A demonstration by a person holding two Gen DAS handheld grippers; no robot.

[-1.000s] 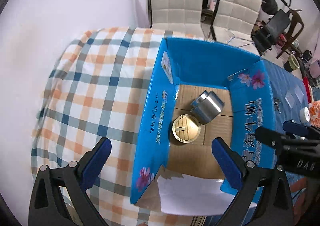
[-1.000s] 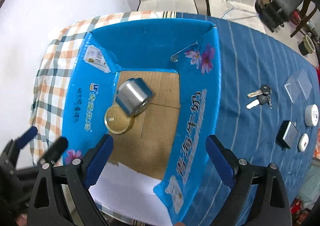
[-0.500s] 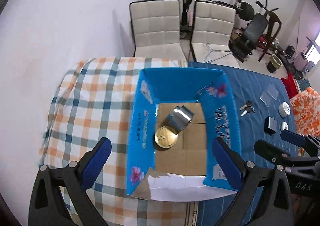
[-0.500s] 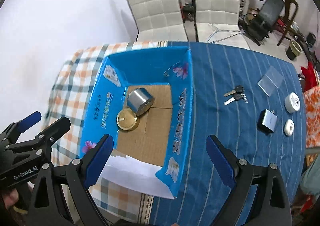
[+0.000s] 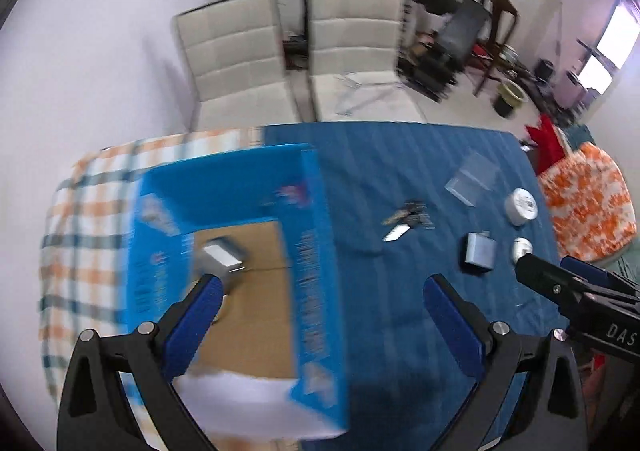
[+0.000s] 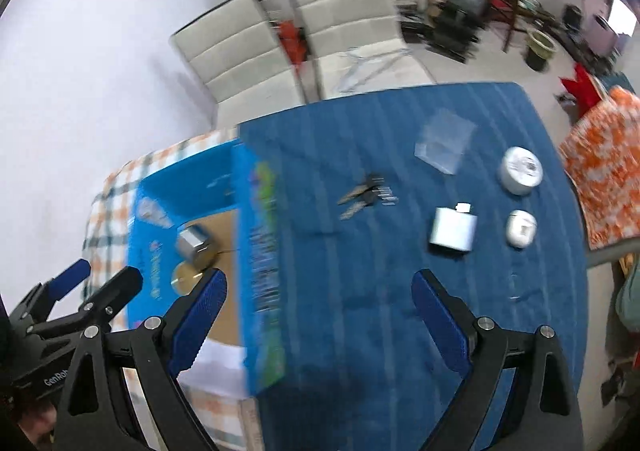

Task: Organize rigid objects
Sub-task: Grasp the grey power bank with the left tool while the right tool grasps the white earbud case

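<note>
Above the blue-clothed desk (image 6: 360, 311), my right claw (image 6: 318, 311) and left claw (image 5: 320, 315) hang wide apart, empty. Ahead lies the flat silver metal flask (image 6: 453, 230), near the keys (image 6: 366, 195). Stiff and probably slippery; I'd pinch its narrow sides.

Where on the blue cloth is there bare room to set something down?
Free: the blue cloth between the blue box and the keys, and the near stretch below the metal flask. Crowded: the far right, around the round tin and clear case.
</note>
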